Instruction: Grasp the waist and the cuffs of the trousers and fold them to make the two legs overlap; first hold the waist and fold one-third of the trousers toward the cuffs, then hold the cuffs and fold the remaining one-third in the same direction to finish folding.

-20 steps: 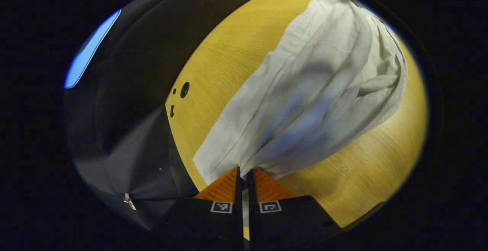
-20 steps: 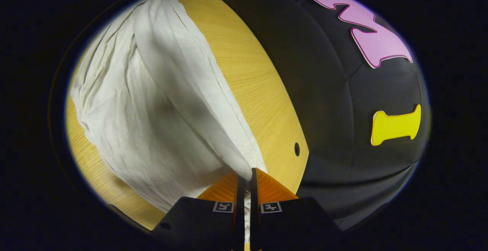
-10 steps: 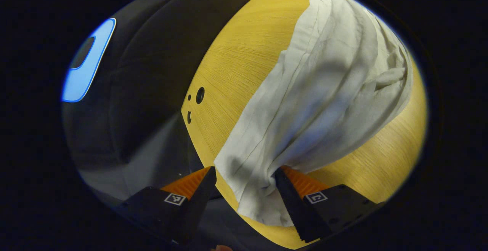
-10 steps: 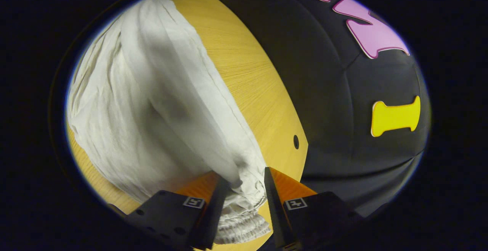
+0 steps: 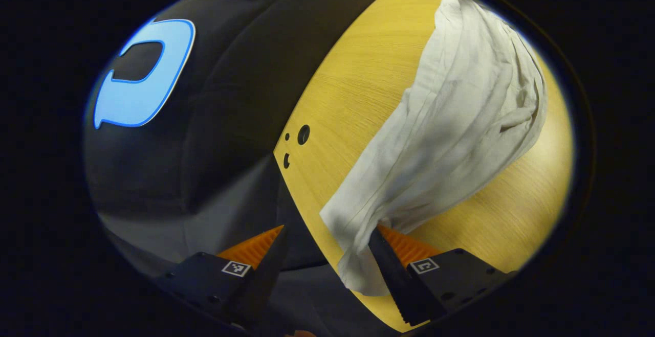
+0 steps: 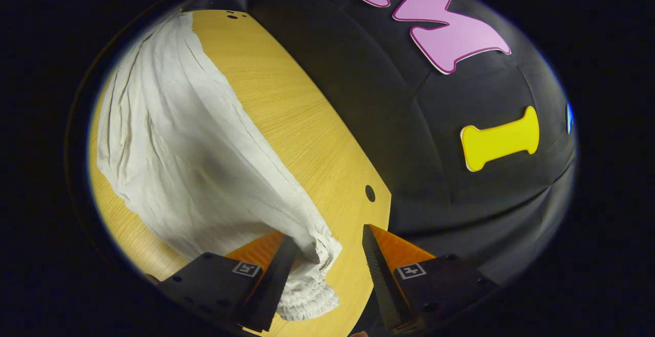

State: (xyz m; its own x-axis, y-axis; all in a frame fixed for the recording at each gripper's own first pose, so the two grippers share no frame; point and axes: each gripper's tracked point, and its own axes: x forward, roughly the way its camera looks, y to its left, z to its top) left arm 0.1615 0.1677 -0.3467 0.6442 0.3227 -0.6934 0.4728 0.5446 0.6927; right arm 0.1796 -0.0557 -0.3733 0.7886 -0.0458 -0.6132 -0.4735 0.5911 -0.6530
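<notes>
White trousers lie lengthwise on the yellow wooden table. In the left gripper view the plain cuff end droops at the table's near edge, resting against one finger of my left gripper, which is open. In the right gripper view the same trousers run away up the table, and the gathered elastic waist lies on the table beside one finger of my right gripper, which is open. Neither gripper holds cloth.
The table's edge has small round holes near the left gripper, and another hole near the right gripper. Black booth cloth hangs beyond the table edges on both sides.
One second ago both grippers were shut on the trousers' ends. Both have opened and let go; the cloth ends dropped onto the table, and both grippers have drawn back slightly.
</notes>
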